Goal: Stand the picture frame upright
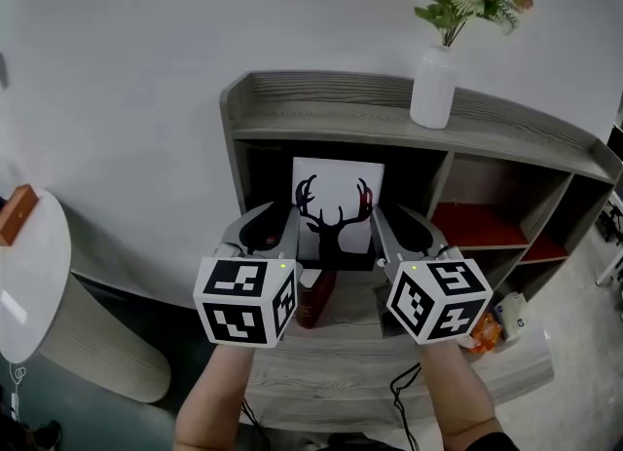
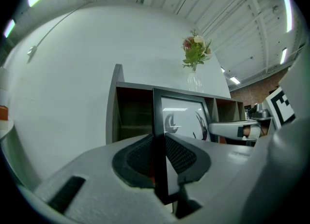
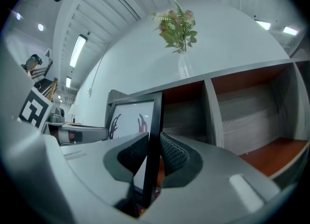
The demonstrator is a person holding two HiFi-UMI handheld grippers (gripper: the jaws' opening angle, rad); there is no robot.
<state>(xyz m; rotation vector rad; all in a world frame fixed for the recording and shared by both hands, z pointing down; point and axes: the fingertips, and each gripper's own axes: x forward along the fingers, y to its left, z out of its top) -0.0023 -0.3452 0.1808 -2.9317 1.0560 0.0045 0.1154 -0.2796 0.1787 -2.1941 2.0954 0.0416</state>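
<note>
Left hand-held gripper (image 1: pixel 277 217) and right hand-held gripper (image 1: pixel 394 217) clamp the upright, black-edged deer-silhouette picture frame (image 1: pixel 338 201).

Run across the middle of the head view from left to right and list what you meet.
round white table → left gripper → picture frame → right gripper → red-floored shelf compartment

No words, numbers or brand names can be read. The marker cubes (image 1: pixel 245 300) bear only black-and-white square patterns (no letters); the picture frame (image 1: pixel 338 207) shows an antlered silhouette.
</note>
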